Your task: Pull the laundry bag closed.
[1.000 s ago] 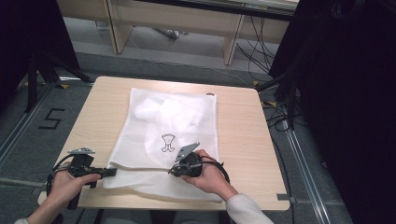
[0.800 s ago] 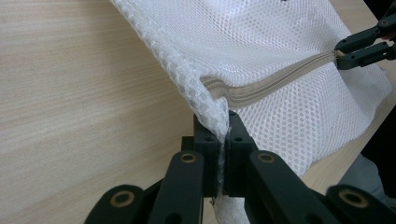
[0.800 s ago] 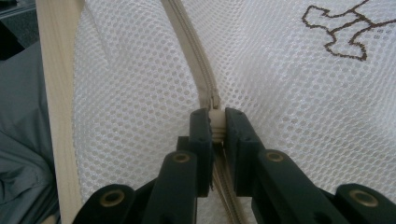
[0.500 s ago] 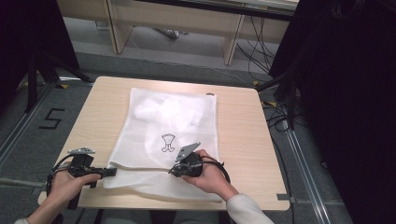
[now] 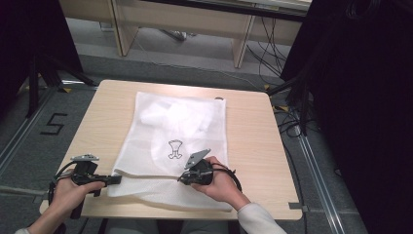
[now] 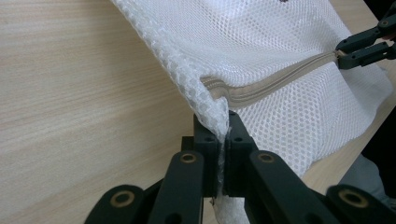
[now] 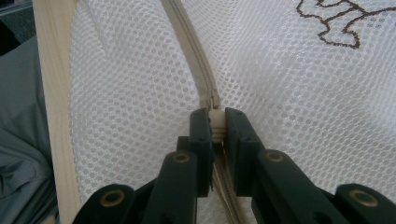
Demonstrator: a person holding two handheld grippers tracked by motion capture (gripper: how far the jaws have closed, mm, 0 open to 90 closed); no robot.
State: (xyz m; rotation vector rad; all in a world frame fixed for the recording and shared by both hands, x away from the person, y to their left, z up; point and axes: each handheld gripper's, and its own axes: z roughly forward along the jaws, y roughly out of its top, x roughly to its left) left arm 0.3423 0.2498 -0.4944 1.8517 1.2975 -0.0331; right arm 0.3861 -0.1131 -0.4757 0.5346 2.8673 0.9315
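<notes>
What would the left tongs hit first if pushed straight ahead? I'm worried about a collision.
Probably the right tongs, which grip the zipper of the mesh bag ahead; depth is unclear.

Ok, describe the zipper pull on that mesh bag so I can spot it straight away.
On the wooden table lies a white mesh bag. Follow the beige zipper that runs across its near end from the left claw toward the right claw. The zipper pull is the small pale tab pinched in the right claw, unlike the netting around it.
</notes>
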